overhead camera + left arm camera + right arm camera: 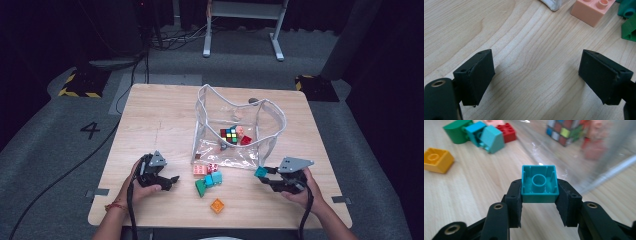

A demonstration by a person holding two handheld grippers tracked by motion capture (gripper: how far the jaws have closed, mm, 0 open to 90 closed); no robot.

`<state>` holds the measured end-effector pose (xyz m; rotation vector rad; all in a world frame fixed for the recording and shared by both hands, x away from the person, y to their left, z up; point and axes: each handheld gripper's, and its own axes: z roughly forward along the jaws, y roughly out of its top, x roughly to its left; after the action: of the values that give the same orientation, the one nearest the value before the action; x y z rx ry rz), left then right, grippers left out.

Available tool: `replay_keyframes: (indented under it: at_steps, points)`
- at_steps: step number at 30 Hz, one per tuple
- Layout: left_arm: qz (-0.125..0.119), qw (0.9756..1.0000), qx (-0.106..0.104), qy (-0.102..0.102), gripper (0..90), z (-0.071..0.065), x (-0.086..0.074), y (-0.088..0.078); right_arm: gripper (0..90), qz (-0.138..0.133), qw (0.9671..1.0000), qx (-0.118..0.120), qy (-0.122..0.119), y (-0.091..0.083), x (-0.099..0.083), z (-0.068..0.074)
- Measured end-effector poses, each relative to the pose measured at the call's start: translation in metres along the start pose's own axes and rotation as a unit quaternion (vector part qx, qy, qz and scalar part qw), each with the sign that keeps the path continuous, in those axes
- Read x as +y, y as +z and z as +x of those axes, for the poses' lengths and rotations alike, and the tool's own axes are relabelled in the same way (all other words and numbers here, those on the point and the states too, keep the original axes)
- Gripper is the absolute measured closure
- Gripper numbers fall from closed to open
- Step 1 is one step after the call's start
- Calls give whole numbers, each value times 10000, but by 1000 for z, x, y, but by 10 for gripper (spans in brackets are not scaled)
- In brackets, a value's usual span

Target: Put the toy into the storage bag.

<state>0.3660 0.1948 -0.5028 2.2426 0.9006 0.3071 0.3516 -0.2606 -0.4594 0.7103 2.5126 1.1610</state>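
Observation:
My right gripper is shut on a teal brick, hollow underside toward the camera; in the high view that teal brick hangs just off the front right corner of a clear plastic bag. Inside the bag lie a colour cube and a red brick. My left gripper stands open over bare wood, left of a pink brick. Loose on the table are a green piece, blue pieces and an orange brick.
The wooden table ends close behind both hands. A red brick lies by the bag's front edge. A white table frame and cables stand on the grey floor beyond.

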Motion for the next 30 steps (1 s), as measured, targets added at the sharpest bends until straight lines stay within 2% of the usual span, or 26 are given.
replay_keyframes:
  at_steps: [5,9,11,18,22,25,30]
  points:
    - [0,10000,0,-1,134,0,0,0,596,-137,9993,-314,153,-19,-5,-20]
    - [0,10000,0,0,134,0,0,0,596,-254,9980,-523,237,-30,-4,-35]
    - [-1,10000,-1,-2,134,0,0,0,596,-217,9974,-644,221,-34,-1,-43]
    - [0,10000,-1,-2,134,0,0,0,596,-173,9948,-987,199,-42,16,-71]
    - [1,10000,0,0,134,0,0,0,596,-227,9930,-1125,280,-44,23,-87]
    - [1,10000,-2,0,134,0,0,0,596,-339,9913,-1190,455,-45,29,-100]
    - [1,10000,-1,0,134,0,0,0,596,-403,9885,-1367,498,-51,47,-118]
